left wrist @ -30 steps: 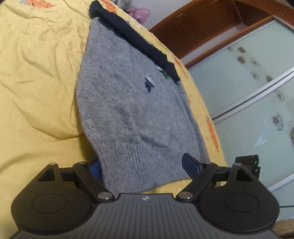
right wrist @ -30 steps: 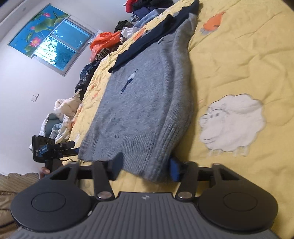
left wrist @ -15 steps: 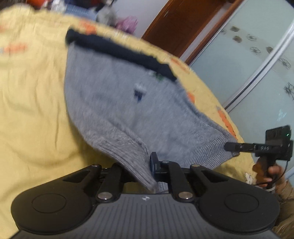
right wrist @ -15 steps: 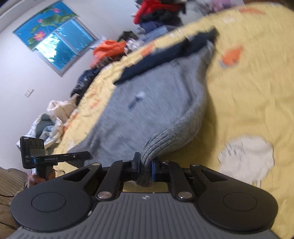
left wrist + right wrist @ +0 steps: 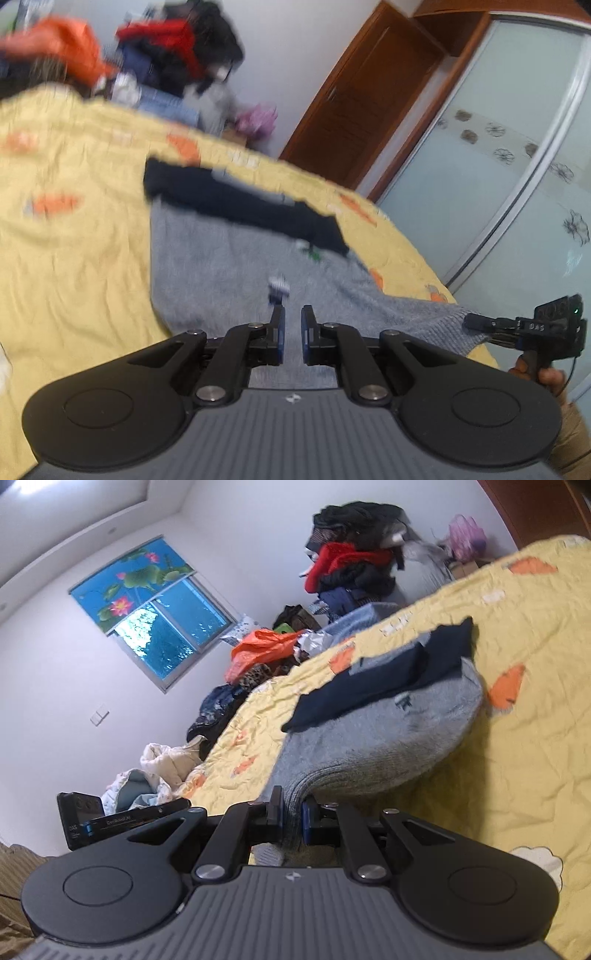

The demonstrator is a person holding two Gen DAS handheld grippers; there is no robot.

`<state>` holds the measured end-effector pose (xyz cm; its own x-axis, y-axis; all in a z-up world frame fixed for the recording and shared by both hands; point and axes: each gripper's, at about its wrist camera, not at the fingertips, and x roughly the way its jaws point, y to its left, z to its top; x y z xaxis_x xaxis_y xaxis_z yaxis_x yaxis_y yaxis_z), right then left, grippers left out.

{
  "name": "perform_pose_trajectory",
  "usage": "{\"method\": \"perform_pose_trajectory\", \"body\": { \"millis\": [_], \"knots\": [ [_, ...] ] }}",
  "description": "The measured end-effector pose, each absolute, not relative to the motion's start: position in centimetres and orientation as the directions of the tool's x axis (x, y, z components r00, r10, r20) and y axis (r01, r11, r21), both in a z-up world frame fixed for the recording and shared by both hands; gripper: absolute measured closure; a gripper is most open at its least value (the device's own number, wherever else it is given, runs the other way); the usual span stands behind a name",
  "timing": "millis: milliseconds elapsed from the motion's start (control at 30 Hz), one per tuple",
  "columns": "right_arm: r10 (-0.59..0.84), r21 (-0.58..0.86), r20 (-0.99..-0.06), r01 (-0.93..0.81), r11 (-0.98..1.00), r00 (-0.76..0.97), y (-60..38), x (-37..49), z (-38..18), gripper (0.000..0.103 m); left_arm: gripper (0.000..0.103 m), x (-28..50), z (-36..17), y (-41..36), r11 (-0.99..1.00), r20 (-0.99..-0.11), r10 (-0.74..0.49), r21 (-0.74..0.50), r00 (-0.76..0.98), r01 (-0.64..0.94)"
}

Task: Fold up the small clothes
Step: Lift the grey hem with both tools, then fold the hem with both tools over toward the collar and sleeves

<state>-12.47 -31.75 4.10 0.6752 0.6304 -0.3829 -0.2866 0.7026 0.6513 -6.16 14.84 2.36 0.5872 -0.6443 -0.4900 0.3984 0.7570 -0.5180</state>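
Observation:
A small grey knit sweater (image 5: 221, 273) with a dark navy part (image 5: 240, 206) across its far end lies on the yellow quilt (image 5: 74, 240). My left gripper (image 5: 291, 325) is shut on the sweater's ribbed hem, which is lifted off the bed. My right gripper (image 5: 291, 812) is shut on the other hem corner (image 5: 295, 797), and the grey sweater (image 5: 388, 731) arches up from the quilt (image 5: 498, 775). The right gripper also shows at the right edge of the left wrist view (image 5: 476, 323), clamped on the hem.
A pile of clothes (image 5: 354, 565) stands beyond the bed's far end. More clothes and an orange bag (image 5: 266, 650) lie along the far side. A wooden door (image 5: 362, 103) and frosted wardrobe doors (image 5: 517, 177) stand to the right.
Both grippers closed on the sweater's hem corners, then lifted them off the quilt and carried them toward the navy end. The views now tilt up and show more of the room.

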Motion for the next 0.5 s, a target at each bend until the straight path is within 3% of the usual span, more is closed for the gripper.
{"method": "perform_pose_trajectory", "body": {
  "millis": [133,200,267,367,500],
  "knots": [
    [0.620,0.627,-0.428,-0.279,0.728,0.657,-30.9,-12.3,3.0,0.085,0.091,-5.4,0.5,13.5,0.804,-0.610,-0.594,-0.475,0.525,0.358],
    [0.624,0.635,-0.433,-0.271,0.723,0.650,-30.9,-12.2,2.4,0.085,0.073,-4.8,0.1,11.9,0.862,-0.689,-0.505,-0.366,0.520,0.352],
    [0.621,0.637,-0.440,-0.261,0.725,0.649,-30.7,-12.3,1.7,0.085,0.018,-4.2,0.1,10.0,0.894,-0.731,-0.420,-0.231,0.538,0.383],
    [0.625,0.655,-0.444,-0.244,0.715,0.642,-30.8,-12.5,0.7,0.084,0.013,-4.2,0.3,6.9,0.842,-0.709,-0.380,0.002,0.595,0.540],
    [0.627,0.665,-0.457,-0.226,0.712,0.630,-30.8,-12.7,-0.3,0.084,0.013,-2.9,-0.8,3.5,0.626,-0.747,-0.425,0.167,0.512,0.762]
  ]
}}
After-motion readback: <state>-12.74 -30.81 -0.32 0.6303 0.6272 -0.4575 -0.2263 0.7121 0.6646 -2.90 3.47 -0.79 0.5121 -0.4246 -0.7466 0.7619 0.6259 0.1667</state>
